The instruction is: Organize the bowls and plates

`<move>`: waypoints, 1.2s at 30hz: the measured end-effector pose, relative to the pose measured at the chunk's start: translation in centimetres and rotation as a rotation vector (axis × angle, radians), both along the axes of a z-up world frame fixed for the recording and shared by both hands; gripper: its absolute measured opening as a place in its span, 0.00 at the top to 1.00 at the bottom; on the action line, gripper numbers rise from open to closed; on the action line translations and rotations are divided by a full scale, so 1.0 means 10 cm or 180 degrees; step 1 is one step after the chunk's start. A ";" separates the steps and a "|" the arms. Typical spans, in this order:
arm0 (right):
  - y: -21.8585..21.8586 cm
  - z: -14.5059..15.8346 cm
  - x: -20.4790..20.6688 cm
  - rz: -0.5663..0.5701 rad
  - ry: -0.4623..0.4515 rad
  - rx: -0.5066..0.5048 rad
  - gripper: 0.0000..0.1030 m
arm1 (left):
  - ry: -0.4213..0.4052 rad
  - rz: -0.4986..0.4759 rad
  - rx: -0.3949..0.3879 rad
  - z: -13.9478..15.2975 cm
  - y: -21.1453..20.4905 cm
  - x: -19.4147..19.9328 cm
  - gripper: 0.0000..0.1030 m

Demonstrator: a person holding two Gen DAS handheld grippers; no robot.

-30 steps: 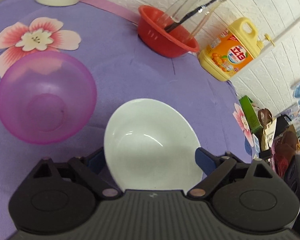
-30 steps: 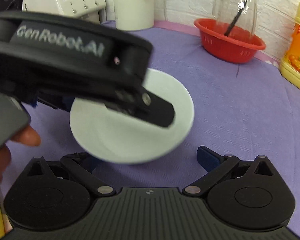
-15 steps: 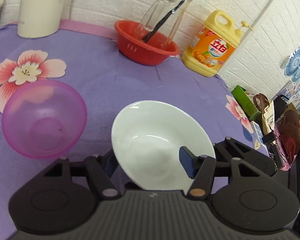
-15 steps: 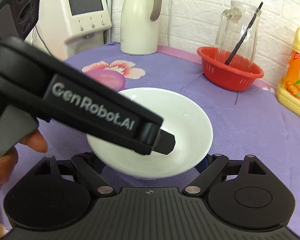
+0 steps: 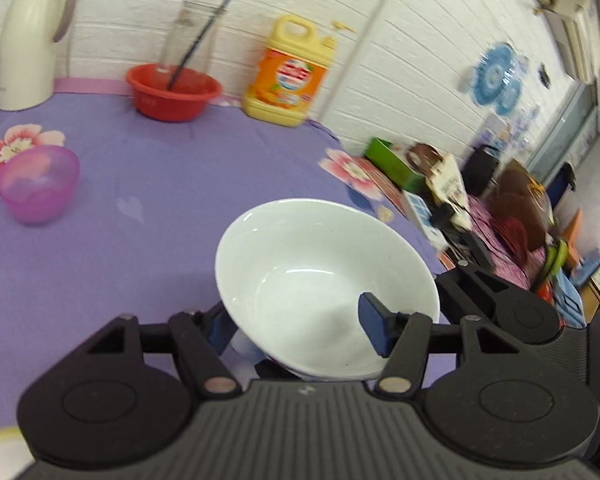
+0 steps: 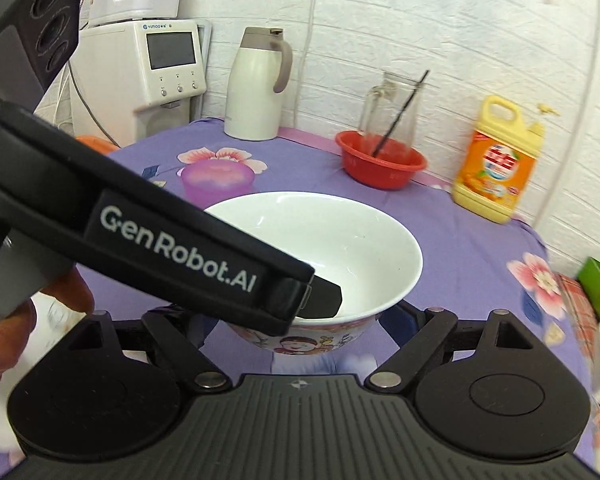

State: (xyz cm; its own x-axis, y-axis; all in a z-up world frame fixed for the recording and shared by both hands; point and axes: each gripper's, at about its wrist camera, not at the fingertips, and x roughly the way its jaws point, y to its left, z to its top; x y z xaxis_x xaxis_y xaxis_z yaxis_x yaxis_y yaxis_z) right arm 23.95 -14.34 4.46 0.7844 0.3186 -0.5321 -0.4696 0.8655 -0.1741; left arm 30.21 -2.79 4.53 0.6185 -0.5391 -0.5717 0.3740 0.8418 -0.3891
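**Bowls, bottles and jugs counted**

Three bowls are showing: one white ceramic bowl point(image 5: 320, 276), one translucent pink plastic bowl point(image 5: 38, 184) sitting far left, one red plastic basin point(image 5: 172, 92) standing far. One yellow detergent bottle point(image 5: 290, 72), one white thermos jug point(image 5: 30, 36) and one glass pitcher point(image 6: 392, 108) are lining the far wall.

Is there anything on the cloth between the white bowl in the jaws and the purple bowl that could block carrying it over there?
Nothing visible does. The left gripper grips the white bowl by its rim. Between it and the purple bowl lies only bare purple tablecloth. The red basin and the detergent bottle stand farther back by the wall.
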 end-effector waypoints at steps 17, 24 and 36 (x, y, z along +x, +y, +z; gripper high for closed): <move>-0.34 -0.68 -0.92 -0.0411 0.0342 0.0307 0.00 | 0.0236 -0.0357 0.0295 -0.59 -0.36 -0.92 0.44; -0.35 -0.73 -1.01 -0.0470 0.0309 0.0365 0.00 | 0.0161 -0.0381 0.0176 -0.53 -0.28 -0.91 0.29; -0.30 -0.75 -1.00 -0.0508 0.0329 0.0316 0.00 | 0.0086 -0.0359 0.0210 -0.50 -0.29 -0.92 0.27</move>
State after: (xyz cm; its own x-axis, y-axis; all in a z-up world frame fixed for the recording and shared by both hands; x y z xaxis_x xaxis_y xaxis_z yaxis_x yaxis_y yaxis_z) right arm 13.93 -17.35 -3.06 0.7720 0.2496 -0.5846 -0.3362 0.9409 -0.0422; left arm 21.04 -5.73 -0.42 0.5400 -0.5650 -0.6239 0.4580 0.8191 -0.3453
